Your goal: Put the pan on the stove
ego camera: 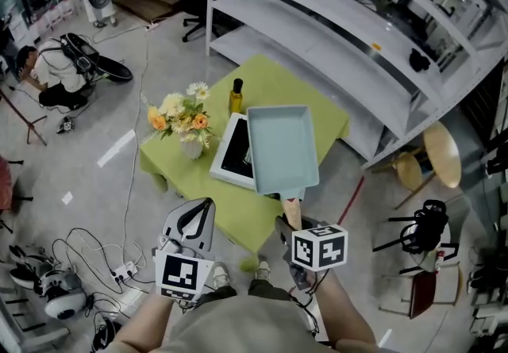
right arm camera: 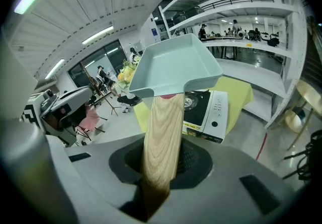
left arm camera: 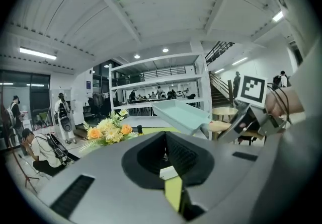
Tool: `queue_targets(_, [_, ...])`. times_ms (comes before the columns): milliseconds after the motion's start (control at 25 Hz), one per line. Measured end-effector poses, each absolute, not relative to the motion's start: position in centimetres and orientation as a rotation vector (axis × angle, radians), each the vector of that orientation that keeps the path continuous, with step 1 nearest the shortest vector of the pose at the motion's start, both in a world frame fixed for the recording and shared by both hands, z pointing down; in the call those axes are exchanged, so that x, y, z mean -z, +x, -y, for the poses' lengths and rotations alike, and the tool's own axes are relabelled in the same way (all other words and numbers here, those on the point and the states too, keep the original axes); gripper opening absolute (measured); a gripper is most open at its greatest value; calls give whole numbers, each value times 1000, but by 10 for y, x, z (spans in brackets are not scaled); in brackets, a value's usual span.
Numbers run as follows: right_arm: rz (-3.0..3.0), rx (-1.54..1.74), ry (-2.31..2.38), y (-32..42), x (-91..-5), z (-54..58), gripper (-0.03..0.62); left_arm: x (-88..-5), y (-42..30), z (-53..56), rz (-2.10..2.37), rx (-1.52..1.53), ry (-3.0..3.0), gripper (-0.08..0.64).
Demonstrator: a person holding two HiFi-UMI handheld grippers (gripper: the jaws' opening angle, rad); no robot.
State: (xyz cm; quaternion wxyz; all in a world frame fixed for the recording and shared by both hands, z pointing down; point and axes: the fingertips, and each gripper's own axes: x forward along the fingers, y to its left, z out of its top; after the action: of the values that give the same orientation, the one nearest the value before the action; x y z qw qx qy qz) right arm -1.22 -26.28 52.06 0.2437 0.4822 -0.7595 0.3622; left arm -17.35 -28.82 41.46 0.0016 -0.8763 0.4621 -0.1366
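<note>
Left gripper [ego camera: 205,209] and right gripper [ego camera: 287,223]: matte grey moulded shells, black ribbed pads [left arm camera: 183,156] inside, dark rectangular slots on top. Each carries a white marker cube [ego camera: 319,247] with black square patterns. Person wears a khaki shirt [ego camera: 238,328], dark trousers [ego camera: 266,289] and pale shoes [ego camera: 260,270].

The left gripper [left arm camera: 166,156] has its jaws together with nothing between them — only a sliver of green shows through the slit. Beyond, a pale blue pan [left arm camera: 182,116] hangs tilted in the air, its wooden handle [left arm camera: 220,126] running into the right gripper [left arm camera: 234,128]. Flowers [left arm camera: 107,130] stand on a green table [left arm camera: 153,130] before a white shelf [left arm camera: 157,83]. A person [left arm camera: 36,148] crouches at far left.
</note>
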Motion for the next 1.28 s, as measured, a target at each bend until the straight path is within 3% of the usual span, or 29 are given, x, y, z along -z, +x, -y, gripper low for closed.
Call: queue_targets(1280, [1931,-1169,1064,2,-655,377,83,-521,-116,398,-1646,690,-2786,6])
